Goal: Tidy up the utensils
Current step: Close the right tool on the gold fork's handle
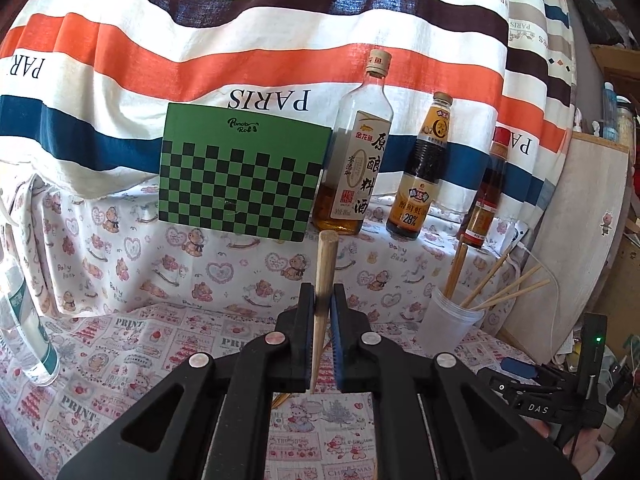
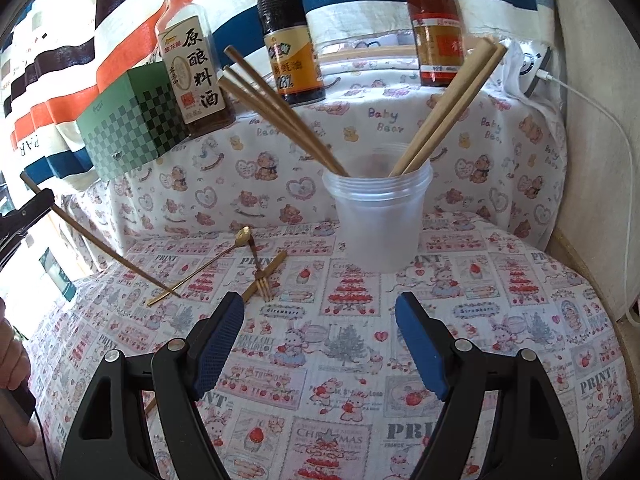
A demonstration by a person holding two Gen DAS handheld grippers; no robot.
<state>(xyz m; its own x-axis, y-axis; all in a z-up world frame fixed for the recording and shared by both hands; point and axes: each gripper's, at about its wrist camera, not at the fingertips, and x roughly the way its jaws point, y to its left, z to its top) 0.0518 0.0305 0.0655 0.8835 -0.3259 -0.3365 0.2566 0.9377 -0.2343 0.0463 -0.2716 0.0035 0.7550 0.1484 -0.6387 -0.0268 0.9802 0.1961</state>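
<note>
Surface (image 2: 500, 320) cloth: white, red-pink print of cakes, rabbits, trees, grey lettering. Raised ledge cloth (image 1: 120, 256): white, pink hearts, brown bears. Backdrop sheet (image 1: 240, 40): white with orange, navy, dark brown stripes, black lettering. Box (image 1: 240, 172): green, black-green checkerboard. Held chopstick (image 1: 325, 276): pale wood. Cup (image 2: 378, 220): translucent white; chopsticks in cup (image 2: 280, 108) tan. Spoon (image 2: 208, 264), fork (image 2: 264, 276): gold. Gripper fingers (image 2: 216, 344): black, blue pads. Bottle labels: white (image 1: 360, 168), orange-yellow (image 1: 416, 204), red (image 1: 482, 216).

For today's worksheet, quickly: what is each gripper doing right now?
Left gripper: closed on a long tapered wooden chopstick.
Right gripper: open, empty, facing the clear plastic cup.
</note>
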